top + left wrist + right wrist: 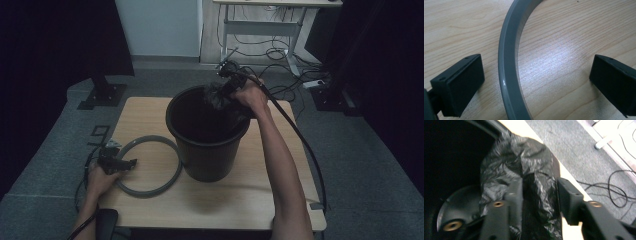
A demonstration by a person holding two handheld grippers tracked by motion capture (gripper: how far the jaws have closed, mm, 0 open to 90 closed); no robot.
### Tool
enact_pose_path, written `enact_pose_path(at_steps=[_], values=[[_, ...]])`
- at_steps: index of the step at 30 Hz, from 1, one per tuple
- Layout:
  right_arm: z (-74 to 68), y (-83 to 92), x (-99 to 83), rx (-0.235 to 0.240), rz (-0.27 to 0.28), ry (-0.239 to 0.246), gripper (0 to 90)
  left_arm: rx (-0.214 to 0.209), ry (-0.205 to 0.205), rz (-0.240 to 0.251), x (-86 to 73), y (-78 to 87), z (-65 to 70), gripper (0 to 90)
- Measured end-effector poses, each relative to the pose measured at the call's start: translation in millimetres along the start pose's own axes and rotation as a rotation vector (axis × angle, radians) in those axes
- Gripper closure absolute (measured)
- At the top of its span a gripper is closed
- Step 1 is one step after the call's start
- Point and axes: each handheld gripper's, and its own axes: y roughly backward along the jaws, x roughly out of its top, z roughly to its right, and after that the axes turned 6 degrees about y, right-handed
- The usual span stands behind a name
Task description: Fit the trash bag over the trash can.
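Both forearms are bare, with no sleeve showing. The left gripper (116, 164) is a black block; in the left gripper view its two jaws end in thick rectangular black pads, each with small screw holes in the top edge. The right gripper (226, 75) is black too, with a thick black cable (300, 137) trailing from it. In the right gripper view its jaw arms carry brass-coloured rivets.
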Motion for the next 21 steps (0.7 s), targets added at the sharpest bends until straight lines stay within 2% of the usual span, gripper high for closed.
enact_pose_path(at_steps=[6,13,16,18,20,21], values=[[-0.9,6.6,-13.9,-0.008,-0.035,0.01,68.7,-0.001,-0.002,-0.001,0.1,0.0,-0.1,0.0],[-6.4,27.6,-39.5,-0.012,-0.049,-0.043,68.7,0.0,-0.001,0.0,0.1,-0.1,0.1,0.0],[-11.1,37.6,-51.7,0.002,-0.064,-0.049,63.0,0.0,0.0,0.0,0.1,-0.1,0.2,0.0],[-13.5,44.3,-59.3,0.022,-0.077,-0.042,53.8,0.001,0.0,-0.001,0.2,-0.1,0.2,0.0],[-13.5,49.3,-62.1,0.006,-0.067,-0.038,41.9,0.001,0.0,-0.001,0.2,-0.2,0.2,0.0],[-12.3,52.4,-62.1,-0.007,-0.05,-0.044,39.4,0.001,0.0,0.0,0.3,-0.2,0.2,0.0]])
